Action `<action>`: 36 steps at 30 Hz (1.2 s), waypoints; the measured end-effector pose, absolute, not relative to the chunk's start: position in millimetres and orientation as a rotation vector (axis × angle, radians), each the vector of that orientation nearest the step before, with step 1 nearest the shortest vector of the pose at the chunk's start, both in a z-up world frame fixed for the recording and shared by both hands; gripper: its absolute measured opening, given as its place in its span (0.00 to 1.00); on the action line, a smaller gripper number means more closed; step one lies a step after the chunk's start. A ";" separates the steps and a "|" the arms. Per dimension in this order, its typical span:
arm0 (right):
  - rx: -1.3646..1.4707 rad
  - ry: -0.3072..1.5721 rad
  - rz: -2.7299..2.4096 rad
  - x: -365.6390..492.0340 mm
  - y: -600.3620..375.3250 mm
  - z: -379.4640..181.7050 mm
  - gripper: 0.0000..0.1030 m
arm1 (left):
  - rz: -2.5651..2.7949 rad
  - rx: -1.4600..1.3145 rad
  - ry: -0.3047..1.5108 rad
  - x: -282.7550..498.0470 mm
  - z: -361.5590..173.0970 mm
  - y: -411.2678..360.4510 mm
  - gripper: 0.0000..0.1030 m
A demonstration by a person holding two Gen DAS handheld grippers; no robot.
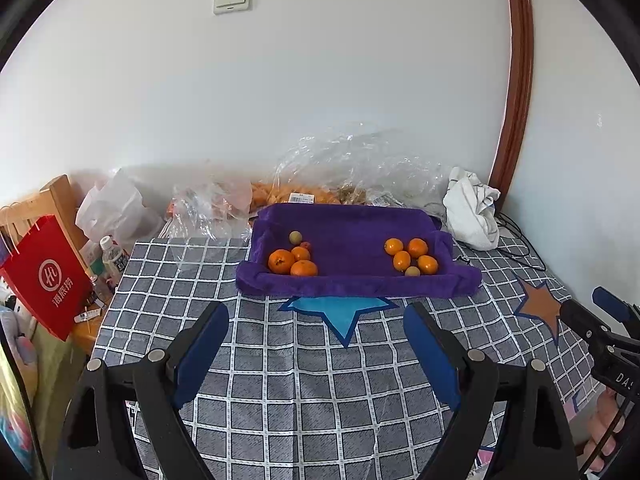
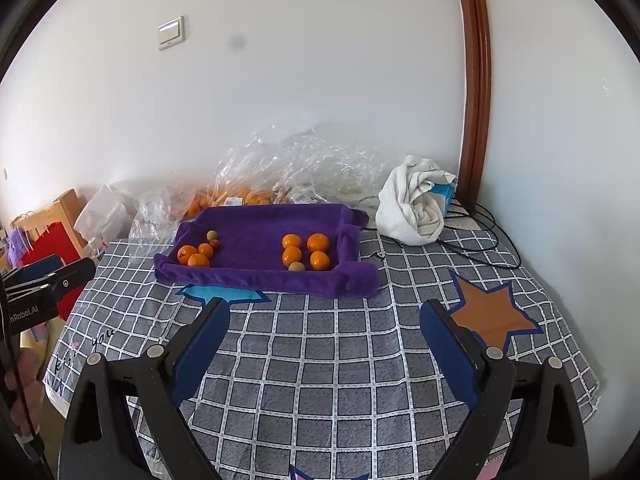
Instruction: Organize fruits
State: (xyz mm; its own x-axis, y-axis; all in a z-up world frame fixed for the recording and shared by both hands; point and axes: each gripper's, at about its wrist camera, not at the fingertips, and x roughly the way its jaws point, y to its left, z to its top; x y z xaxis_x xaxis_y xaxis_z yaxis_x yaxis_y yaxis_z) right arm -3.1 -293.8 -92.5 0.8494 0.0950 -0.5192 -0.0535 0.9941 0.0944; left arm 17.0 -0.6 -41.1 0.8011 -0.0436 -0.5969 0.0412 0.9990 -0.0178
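Observation:
A purple cloth tray (image 1: 352,286) (image 2: 256,278) lies on the checked tablecloth, beyond both grippers. In its left part sit three oranges (image 1: 281,261) (image 2: 187,255), a small red fruit (image 1: 306,245) (image 2: 216,244) and a pale round fruit (image 1: 295,236) (image 2: 212,235). Its right part holds several oranges (image 1: 417,248) (image 2: 318,242) and another pale fruit (image 1: 412,271) (image 2: 297,267). My left gripper (image 1: 316,316) stands open over the cloth with nothing between its fingers. The right gripper (image 2: 325,312) is open and empty too, near the orange star.
Clear plastic bags (image 1: 360,168) (image 2: 296,160) with orange fruit lie behind the tray by the wall. A white towel (image 1: 472,208) (image 2: 416,204) and black cables (image 2: 480,236) lie back right. A red paper bag (image 1: 44,276), bottles (image 1: 114,258) and a wooden chair (image 1: 48,200) stand left.

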 end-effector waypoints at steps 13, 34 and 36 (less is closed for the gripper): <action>0.075 0.552 0.066 -3.6 -290.2 -91.2 0.92 | -0.039 -0.016 0.635 14.5 -39.2 2.5 0.86; 0.073 0.554 0.067 -3.6 -286.9 -91.1 0.93 | -0.039 -0.022 0.635 13.3 -38.4 3.3 0.86; 0.073 0.552 0.063 -3.6 -287.4 -90.8 0.93 | -0.045 -0.020 0.637 13.7 -38.4 3.4 0.86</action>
